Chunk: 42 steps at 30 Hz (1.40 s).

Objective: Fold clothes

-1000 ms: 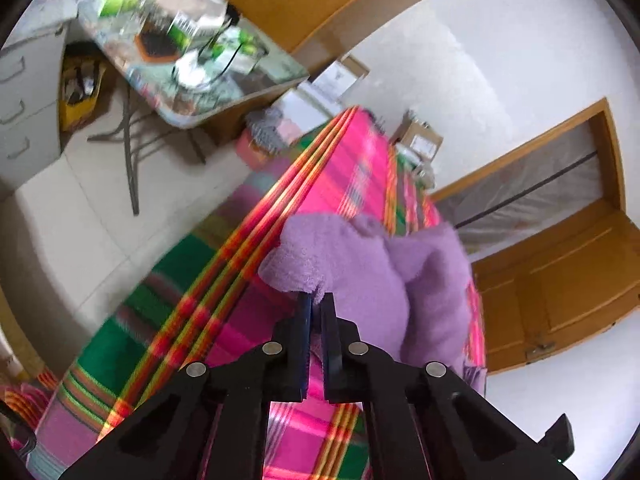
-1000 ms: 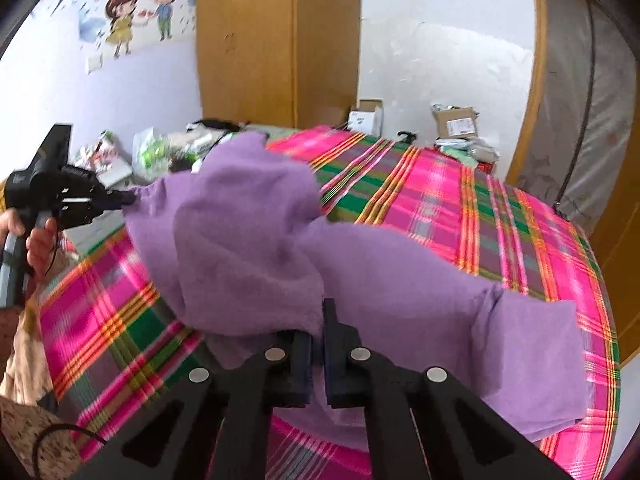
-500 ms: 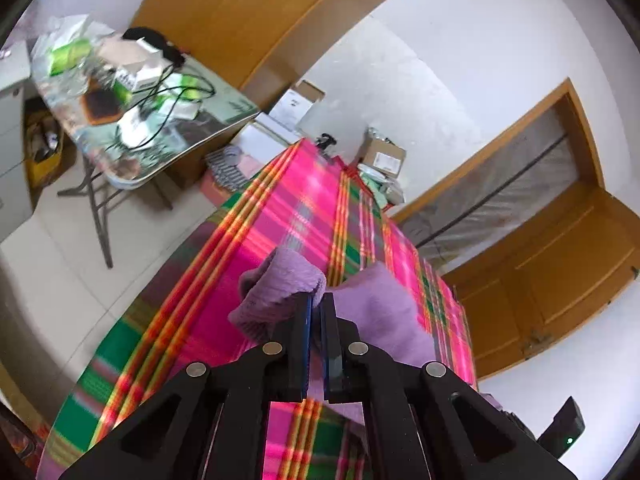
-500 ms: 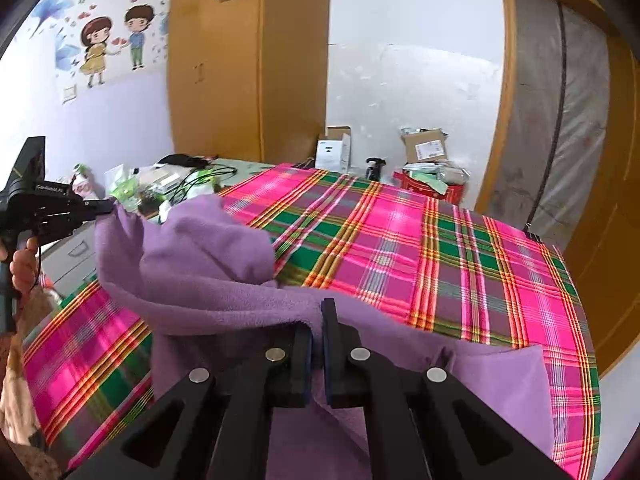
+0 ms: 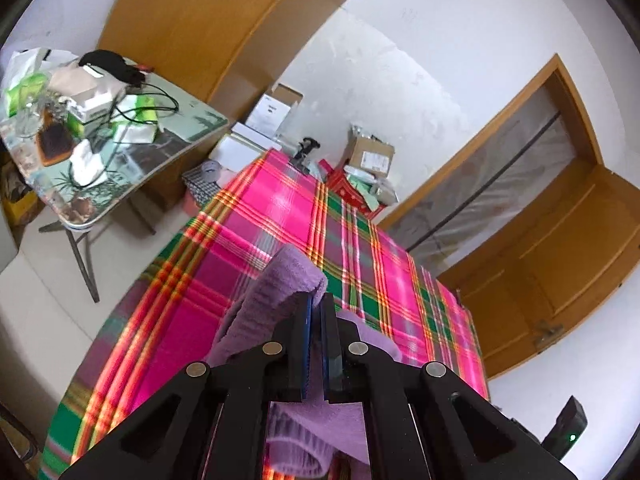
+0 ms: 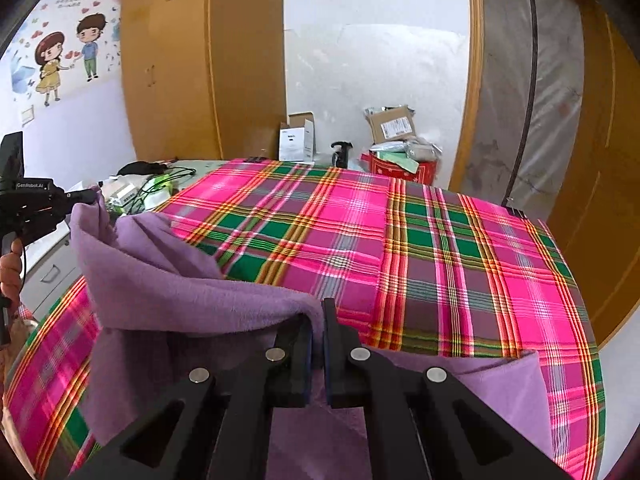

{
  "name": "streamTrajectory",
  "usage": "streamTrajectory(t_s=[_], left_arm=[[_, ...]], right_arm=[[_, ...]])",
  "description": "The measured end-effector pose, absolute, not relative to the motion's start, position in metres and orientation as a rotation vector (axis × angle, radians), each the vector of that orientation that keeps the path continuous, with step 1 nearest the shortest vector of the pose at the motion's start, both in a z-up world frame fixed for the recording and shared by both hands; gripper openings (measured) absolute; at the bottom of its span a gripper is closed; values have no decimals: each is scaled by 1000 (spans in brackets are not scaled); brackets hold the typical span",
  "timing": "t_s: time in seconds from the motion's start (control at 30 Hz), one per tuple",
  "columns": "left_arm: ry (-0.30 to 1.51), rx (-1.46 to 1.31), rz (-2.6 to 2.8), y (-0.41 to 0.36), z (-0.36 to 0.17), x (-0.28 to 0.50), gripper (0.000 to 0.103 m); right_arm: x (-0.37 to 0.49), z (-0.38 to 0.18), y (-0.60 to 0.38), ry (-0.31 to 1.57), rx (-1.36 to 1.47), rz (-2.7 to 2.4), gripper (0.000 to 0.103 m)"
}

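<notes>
While both grippers pinch the purple cloth [image 6: 192,292], the fold looks barely begun. Left gripper [image 5: 316,308] and right gripper [image 6: 318,316] each have jaws closed on an edge, lifted above the plaid bed [image 6: 440,248]; the cloth's right part lies flat on the bed, folding and smoothing left.

Lower part of purple garment [image 6: 192,292] hidden behind right claw [image 6: 317,312], cut by frame edge.

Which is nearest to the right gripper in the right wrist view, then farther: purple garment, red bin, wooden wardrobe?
1. Purple garment, pinched in the right gripper.
2. Red bin, past the plaid bed's far edge, right of centre.
3. Wooden wardrobe, back left; barely farther.
</notes>
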State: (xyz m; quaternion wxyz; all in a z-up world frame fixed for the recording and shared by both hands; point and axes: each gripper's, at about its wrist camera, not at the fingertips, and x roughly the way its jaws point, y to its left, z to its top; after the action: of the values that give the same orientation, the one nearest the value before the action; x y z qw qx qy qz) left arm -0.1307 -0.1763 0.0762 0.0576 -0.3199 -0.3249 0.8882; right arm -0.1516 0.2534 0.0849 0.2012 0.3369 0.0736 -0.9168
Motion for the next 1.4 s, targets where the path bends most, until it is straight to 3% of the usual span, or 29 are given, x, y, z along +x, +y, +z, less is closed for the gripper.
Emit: streamTrajectory(t_s=[0.5, 0.73, 0.83, 0.97, 1.3, 1.4], left_arm=[[-873, -1107, 2666, -164, 45, -178, 5], [-789, -1093, 2689, -162, 56, -160, 20], [-753, -1073, 2706, -163, 63, -147, 22], [-622, -1070, 2731, -159, 70, -129, 41], [-562, -1183, 2616, -145, 58, -100, 41], [-457, -1194, 2603, -125, 55, -88, 44]], right_arm=[[-200, 39, 254, 167, 1138, -2546, 4], [-195, 40, 254, 162, 1136, -2558, 4], [-191, 43, 254, 167, 1133, -2567, 4], [-187, 48, 253, 181, 1135, -2595, 11], [-165, 71, 253, 174, 1037, -2613, 12], [-149, 77, 249, 182, 994, -2579, 14]])
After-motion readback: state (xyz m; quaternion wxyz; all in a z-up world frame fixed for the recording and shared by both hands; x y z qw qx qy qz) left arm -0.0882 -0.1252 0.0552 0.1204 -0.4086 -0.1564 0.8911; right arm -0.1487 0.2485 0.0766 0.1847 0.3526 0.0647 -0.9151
